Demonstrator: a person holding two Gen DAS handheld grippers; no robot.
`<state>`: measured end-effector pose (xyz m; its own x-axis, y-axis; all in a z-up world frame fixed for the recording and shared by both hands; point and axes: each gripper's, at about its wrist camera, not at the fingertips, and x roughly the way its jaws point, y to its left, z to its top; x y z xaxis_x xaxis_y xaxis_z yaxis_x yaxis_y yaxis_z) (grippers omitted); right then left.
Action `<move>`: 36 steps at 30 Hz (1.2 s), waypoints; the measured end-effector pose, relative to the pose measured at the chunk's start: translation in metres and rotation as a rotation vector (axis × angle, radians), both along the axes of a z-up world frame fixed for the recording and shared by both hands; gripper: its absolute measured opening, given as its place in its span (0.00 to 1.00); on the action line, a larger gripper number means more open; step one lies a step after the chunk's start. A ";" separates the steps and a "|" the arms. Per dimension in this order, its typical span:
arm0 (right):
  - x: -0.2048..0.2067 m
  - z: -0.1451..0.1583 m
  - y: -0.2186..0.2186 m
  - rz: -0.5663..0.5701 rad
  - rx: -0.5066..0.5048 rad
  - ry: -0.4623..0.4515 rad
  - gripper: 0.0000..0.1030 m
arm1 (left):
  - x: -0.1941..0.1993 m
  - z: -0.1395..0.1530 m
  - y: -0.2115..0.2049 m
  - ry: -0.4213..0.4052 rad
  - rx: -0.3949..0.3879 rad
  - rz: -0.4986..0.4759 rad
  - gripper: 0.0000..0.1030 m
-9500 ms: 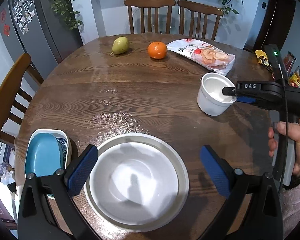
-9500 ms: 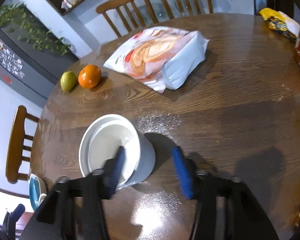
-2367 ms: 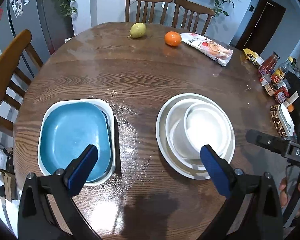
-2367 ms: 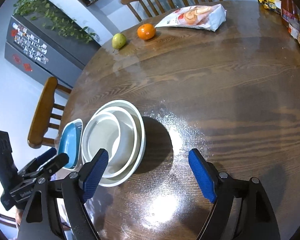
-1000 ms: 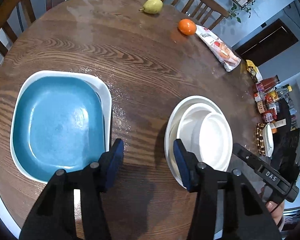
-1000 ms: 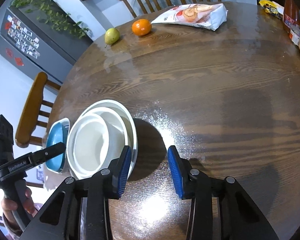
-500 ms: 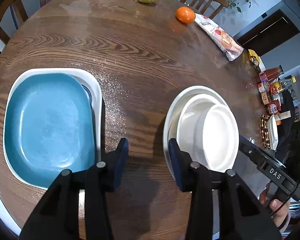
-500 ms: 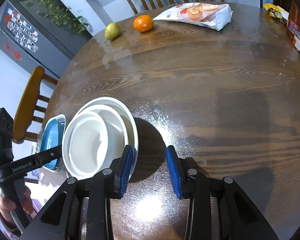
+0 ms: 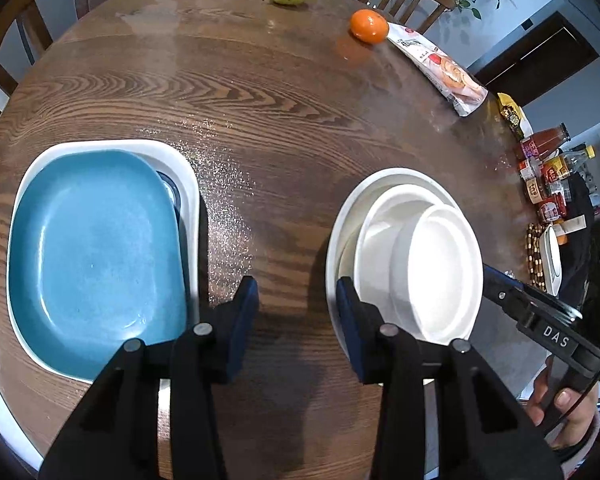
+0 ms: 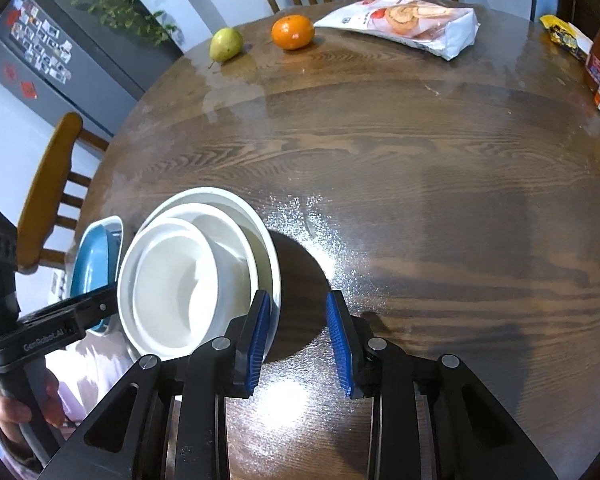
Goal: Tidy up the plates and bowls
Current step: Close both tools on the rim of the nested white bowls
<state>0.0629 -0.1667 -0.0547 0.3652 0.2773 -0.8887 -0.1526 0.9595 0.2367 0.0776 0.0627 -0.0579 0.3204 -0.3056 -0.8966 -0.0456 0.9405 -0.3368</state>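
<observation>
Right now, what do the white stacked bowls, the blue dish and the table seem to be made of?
White stacked bowls: probably glazed ceramic, smooth with thick rims.
Blue dish: likely glazed ceramic or melamine; it shows soft glossy highlights.
Table: wood or wood veneer with clear grain and a shiny varnish reflecting light.

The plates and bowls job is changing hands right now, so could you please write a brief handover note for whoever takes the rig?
Left gripper: partly open, holding nothing, above the table between the two stacks.
Right gripper: partly open, holding nothing, just right of the white stack.
White stack: small bowl inside medium bowl on the round plate.
Blue plate sits in the white square dish.
Done: dishes nested into two stacks.
Left: apparently nothing, unless the stacks must be combined.
</observation>
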 end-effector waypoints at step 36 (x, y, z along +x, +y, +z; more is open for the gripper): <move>-0.003 -0.008 0.003 -0.002 0.103 -0.024 0.12 | 0.000 0.003 -0.024 -0.061 0.056 -0.023 0.07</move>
